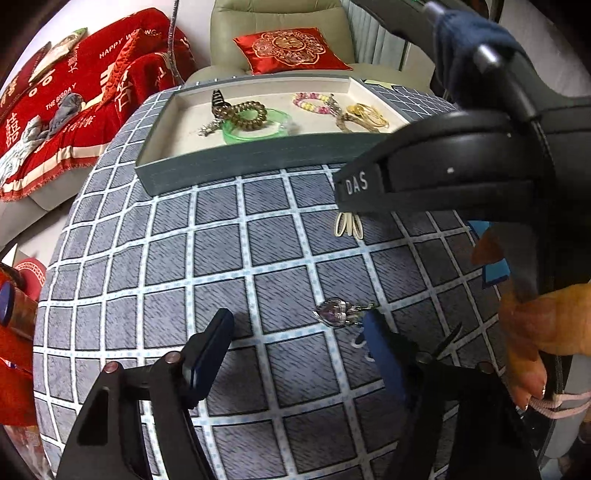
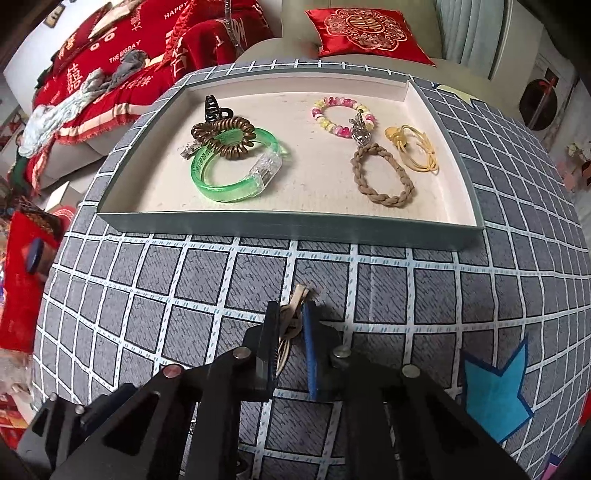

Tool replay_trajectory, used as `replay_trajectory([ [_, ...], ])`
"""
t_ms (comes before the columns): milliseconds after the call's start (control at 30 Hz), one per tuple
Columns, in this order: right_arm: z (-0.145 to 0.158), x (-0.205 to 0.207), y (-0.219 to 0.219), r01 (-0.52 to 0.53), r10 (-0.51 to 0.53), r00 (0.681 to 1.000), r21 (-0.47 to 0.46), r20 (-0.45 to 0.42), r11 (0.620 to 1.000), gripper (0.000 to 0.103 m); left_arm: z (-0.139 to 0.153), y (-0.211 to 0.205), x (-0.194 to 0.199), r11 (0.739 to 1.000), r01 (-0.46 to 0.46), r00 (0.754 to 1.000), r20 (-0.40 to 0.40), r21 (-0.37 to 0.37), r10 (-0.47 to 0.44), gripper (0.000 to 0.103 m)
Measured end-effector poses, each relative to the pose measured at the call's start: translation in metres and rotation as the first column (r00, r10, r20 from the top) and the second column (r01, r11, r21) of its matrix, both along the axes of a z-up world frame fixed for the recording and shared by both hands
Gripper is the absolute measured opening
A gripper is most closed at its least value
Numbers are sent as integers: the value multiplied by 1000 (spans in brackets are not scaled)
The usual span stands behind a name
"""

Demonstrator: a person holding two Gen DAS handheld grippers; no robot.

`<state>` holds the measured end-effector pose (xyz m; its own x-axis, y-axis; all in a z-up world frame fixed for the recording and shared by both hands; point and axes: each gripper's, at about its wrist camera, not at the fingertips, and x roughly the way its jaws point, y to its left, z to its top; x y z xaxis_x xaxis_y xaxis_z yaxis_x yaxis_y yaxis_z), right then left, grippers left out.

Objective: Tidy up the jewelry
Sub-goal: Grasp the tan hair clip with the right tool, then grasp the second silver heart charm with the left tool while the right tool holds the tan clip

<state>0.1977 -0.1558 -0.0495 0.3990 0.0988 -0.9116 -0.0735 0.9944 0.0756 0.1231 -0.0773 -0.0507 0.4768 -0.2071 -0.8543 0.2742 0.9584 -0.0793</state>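
Nearest in the right wrist view, the right gripper [image 2: 291, 325] has its two fingers drawn close on a pale leaf-shaped ornament [image 2: 295, 299], whose tip pokes out toward 12 o'clock above the pads. Seen from the left wrist view, the same piece hangs as cream loops [image 1: 349, 224] beneath that gripper's body [image 1: 443, 166], which carries the white lettering "DAS".

Left gripper [image 1: 295, 332]: fingers spread wide, nothing between them. A silver pendant with a purple stone [image 1: 334, 312] lies on the checked grey tablecloth [image 1: 221, 251] just beside the right-hand fingertip [image 1: 373, 325]; whether they touch cannot be told.

At 12 o'clock stands the grey tray [image 2: 288, 225] with a cream lining. On its left side — a green bangle [image 2: 236, 173], a brown spiral hair tie [image 2: 225, 136] lying over it, and a black claw clip [image 2: 212, 107] behind. On its right side — a pink and yellow bead bracelet [image 2: 343, 114], a braided brown hair band [image 2: 382, 175] and a yellow hair tie [image 2: 413, 149], close together. The centre of the lining is bare.

Open cloth runs between the tray's near wall and both grippers. A blue star-shaped patch [image 2: 495, 391] sits at 4 o'clock.

Behind, a red throw [image 1: 74, 99] reads "HAPPY" and "THE BIGDAY"; a red embroidered cushion [image 2: 365, 31] rests on a pale sofa.
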Motion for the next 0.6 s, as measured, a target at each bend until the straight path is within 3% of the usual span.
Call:
replay_trajectory([
  [233,7,-8,-16,14,-15,1000,40,22,999,12,2,-11,0,1000,20,1000,-8,-7,-20,73],
  [400,18,-14,-30,34,-37,998,67,44,997,12,3,-16,0,999,44,999,1,-4,-44,50],
  [533,22,-19,-39,48,-53,997,101,48,994,12,4,-15,-1,998,61,998,3,-28,-61,45],
  [567,22,-19,-40,50,-56,997,107,48,993,11,4,-15,-1,997,65,998,6,-35,-65,33],
  [600,22,-21,-42,52,-58,997,111,49,992,11,3,-14,-1,996,74,997,-3,-47,-74,33],
])
